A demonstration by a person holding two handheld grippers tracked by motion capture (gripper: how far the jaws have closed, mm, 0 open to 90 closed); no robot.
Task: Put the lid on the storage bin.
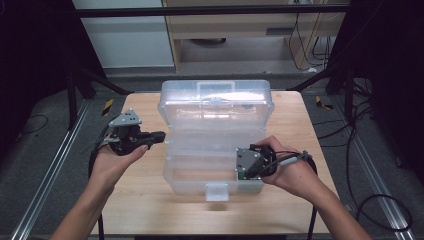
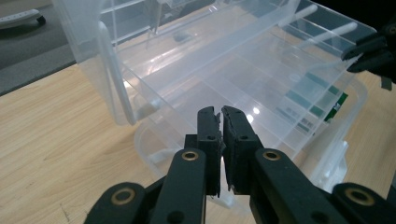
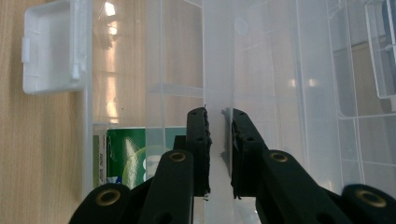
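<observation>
Box (image 1: 215, 145) of clear plastic sits in the middle of the worktop (image 1: 145, 200), its lid (image 1: 216, 102) swung up and back at the far side and its latch (image 1: 217, 191) hanging at the near wall. A clear tray (image 1: 200, 142) spans the box at mid depth.

Right gripper (image 1: 243, 169) lies over the box's near right corner, held in the person's right hand (image 1: 290, 172). In the right gripper view its fingers (image 3: 198, 140) are clamped on a thin clear strip of the tray (image 3: 217, 70), which runs straight up between them. A green card (image 3: 126, 154) shows through the plastic just left of these fingers, low in the box, and the latch (image 3: 53, 46) is at the upper left.

Left gripper (image 1: 161, 136) is held in the left hand (image 1: 117, 157) at the box's left side, pointing toward the tray's left end. In the left gripper view its fingers (image 2: 208, 130) are closed together with nothing between them, just short of the box (image 2: 261, 93); the right gripper's tips (image 2: 373, 53) show at the far right edge.
</observation>
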